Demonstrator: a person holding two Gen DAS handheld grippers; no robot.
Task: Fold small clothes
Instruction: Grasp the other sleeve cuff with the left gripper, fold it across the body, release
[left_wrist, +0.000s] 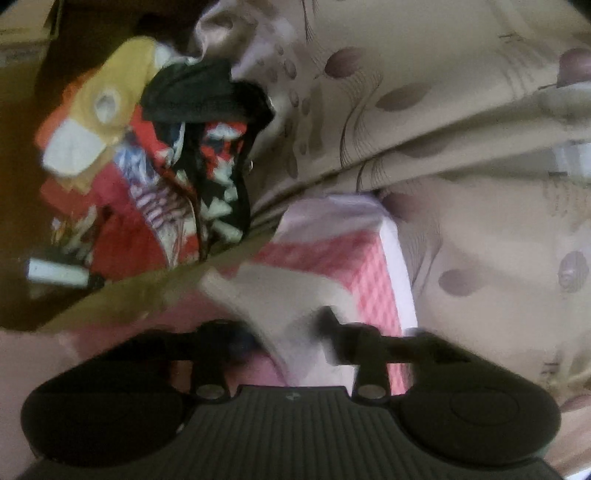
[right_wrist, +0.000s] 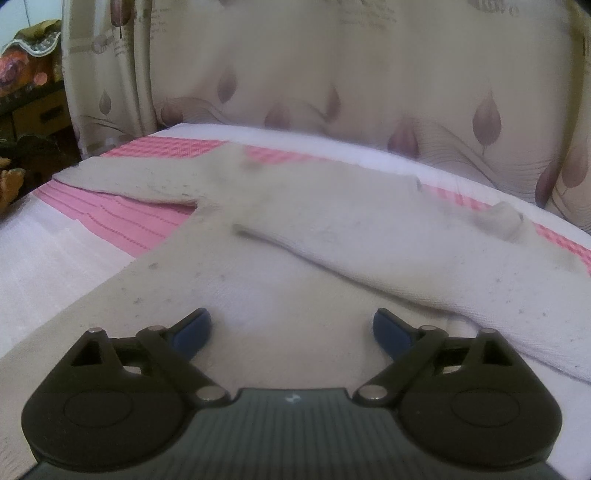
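**Left sleeve pinch vs. right hand parked: off-white top mid-fold**

The off-white long-sleeved top was lying flat on the pink-and-white bed cover, body running toward the camera and sleeves stretching out sideways. The right gripper sat low over the hem end, jaws spread wide with nothing between them, the cloth directly ahead and under.

The left gripper was blurry, but its jaws looked drawn in around a strip of the same top, probably a sleeve; I couldn't tell whether the pads were actually biting. That made the left hand the closer one for carrying the sleeve across the body.

A heap of colourful clothes waited past the bed edge, by the leaf-print curtain. No readable brand or label anywhere.
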